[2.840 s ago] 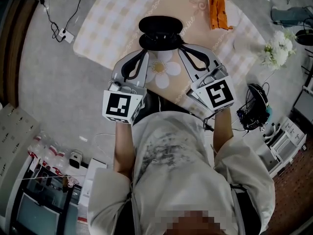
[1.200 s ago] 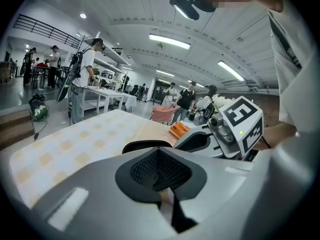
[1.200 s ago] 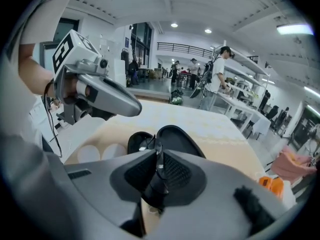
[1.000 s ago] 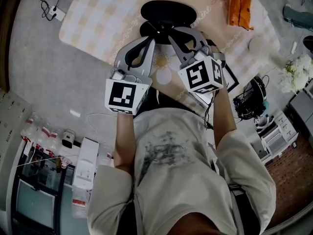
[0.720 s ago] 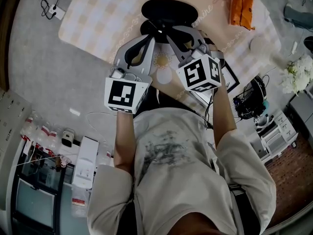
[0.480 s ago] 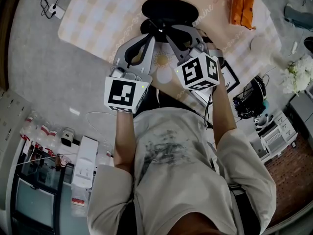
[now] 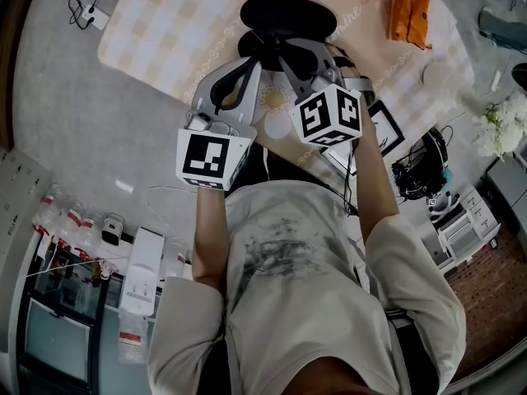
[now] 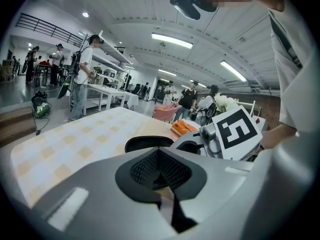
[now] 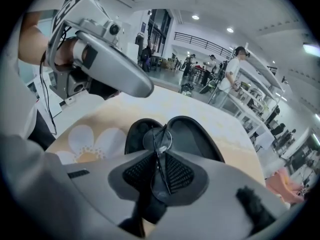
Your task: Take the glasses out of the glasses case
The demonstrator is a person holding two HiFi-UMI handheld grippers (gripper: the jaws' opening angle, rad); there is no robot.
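- The right gripper (image 9: 159,155) has its jaws closed on the glasses (image 9: 158,139). The thin frame is pinched edge-on between the two ribbed pads, and one round lens sticks out past the tips.
- In the right gripper view, that lens sits in the middle of the frame, over the seam between the two halves of the glasses case (image 9: 194,134). Whether the glasses touch the case or hang just above it cannot be told.
- The glasses case is black and lies open, both shells facing up. In the head view it sits at the upper middle of the frame, with both grippers' tips meeting at its near half.
- The left gripper (image 8: 159,152) has its jaws drawn together with nothing between them; only a thin slit shows lower down between the pads.
- In the left gripper view the case lies just beyond the jaw tips at the centre of the frame, with the other tool's marker cube (image 8: 238,134) to the right of it.
- In the right gripper view the left gripper appears at the upper left, raised above the table and apart from the case.
- The table carries a checked cloth (image 7: 177,23) with a daisy print (image 9: 89,140) near the case.
- An orange pouch (image 7: 409,11) lies on the cloth at the upper right of the head view, well apart from the case.
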